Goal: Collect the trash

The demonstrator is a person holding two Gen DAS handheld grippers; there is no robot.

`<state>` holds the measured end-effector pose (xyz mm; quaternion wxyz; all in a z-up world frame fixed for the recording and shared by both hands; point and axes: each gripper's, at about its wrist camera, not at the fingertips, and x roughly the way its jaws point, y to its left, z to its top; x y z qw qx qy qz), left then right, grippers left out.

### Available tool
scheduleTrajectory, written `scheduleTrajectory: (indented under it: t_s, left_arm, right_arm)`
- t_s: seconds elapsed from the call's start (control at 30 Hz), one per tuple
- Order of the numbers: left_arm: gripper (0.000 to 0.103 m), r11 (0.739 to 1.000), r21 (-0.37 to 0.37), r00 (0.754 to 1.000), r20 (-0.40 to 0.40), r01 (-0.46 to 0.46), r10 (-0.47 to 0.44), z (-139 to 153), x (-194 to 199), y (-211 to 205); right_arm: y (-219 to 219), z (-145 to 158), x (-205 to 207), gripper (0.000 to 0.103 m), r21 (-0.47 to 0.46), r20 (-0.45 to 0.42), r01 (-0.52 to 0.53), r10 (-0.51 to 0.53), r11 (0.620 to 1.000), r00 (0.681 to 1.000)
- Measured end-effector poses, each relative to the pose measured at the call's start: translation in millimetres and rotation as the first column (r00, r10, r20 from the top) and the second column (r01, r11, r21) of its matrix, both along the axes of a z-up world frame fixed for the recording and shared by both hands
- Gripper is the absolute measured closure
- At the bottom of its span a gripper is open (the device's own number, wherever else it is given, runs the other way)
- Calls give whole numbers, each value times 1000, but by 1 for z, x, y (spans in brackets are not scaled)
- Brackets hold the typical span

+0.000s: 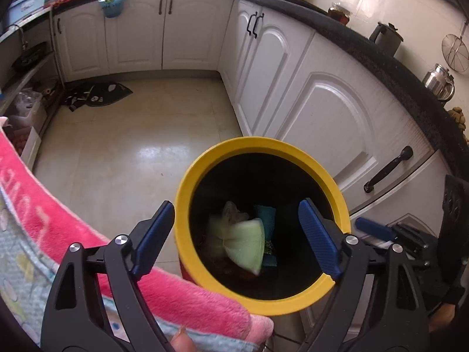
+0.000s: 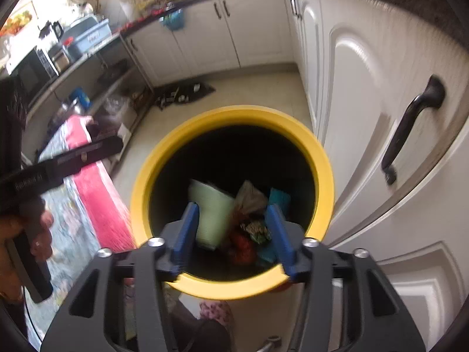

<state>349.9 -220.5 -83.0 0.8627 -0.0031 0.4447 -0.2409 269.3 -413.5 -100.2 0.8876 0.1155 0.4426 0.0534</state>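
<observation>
A bin with a yellow rim [image 1: 263, 143] [image 2: 234, 114] stands on the kitchen floor against the white cupboards. Inside it lie a pale green crumpled piece [image 1: 243, 240] [image 2: 211, 214], blurred, a teal wrapper [image 1: 265, 214] [image 2: 278, 198] and red and patterned wrappers [image 2: 243, 246]. My left gripper [image 1: 237, 234] hangs over the bin's mouth, open wide, with nothing between its blue pads. My right gripper [image 2: 233, 234] is also above the mouth and open; the green piece shows beyond it, down in the bin. One blue finger [image 1: 372, 228] of the right gripper shows at the bin's right side in the left wrist view.
A pink and pale blue blanket [image 1: 58, 220] [image 2: 88, 182] lies just left of the bin. White cupboard doors [image 1: 322, 111] with black handles [image 2: 410, 123] rise close on the right. A dark mat [image 1: 96, 94] lies on the far floor. A hand [image 2: 29, 234] holds the left gripper.
</observation>
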Motion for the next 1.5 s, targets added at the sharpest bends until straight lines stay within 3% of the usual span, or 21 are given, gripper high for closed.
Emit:
scheduleTrajectory:
  t_s: [0.17, 0.3, 0.37, 0.63, 0.7, 1.03, 1.37, 1.5]
  left_arm:
    - [13, 999, -10, 998, 55, -40, 41, 25, -16, 23]
    - [11, 997, -7, 991, 115, -73, 73, 49, -33, 39]
    - [11, 995, -6, 985, 145, -95, 95, 62, -43, 50]
    - [11, 985, -22, 962, 213, -169, 170, 97, -79, 86]
    - [11, 982, -26, 956, 225, -186, 187, 103, -87, 94]
    - [11, 958, -23, 903, 328, -285, 277, 131, -157, 149]
    - [11, 913, -61, 842, 365, -404, 397, 124, -229, 213]
    - [11, 890, -61, 805, 403, -452, 436, 116, -256, 229]
  right_arm:
    - [10, 32, -11, 33, -16, 97, 9, -8, 1000, 995]
    - [22, 56, -21, 32, -24, 161, 1, 3, 1000, 987]
    - [22, 65, -26, 17, -30, 187, 8, -2, 1000, 982]
    - [41, 93, -42, 15, -51, 235, 2, 10, 999, 972]
    - [47, 99, -49, 10, -61, 247, 5, 11, 998, 969]
    - [94, 134, -98, 6, -104, 369, 22, 18, 994, 929]
    - [142, 138, -157, 6, -111, 499, -8, 62, 994, 864]
    - [159, 128, -184, 6, -124, 541, -9, 75, 992, 838]
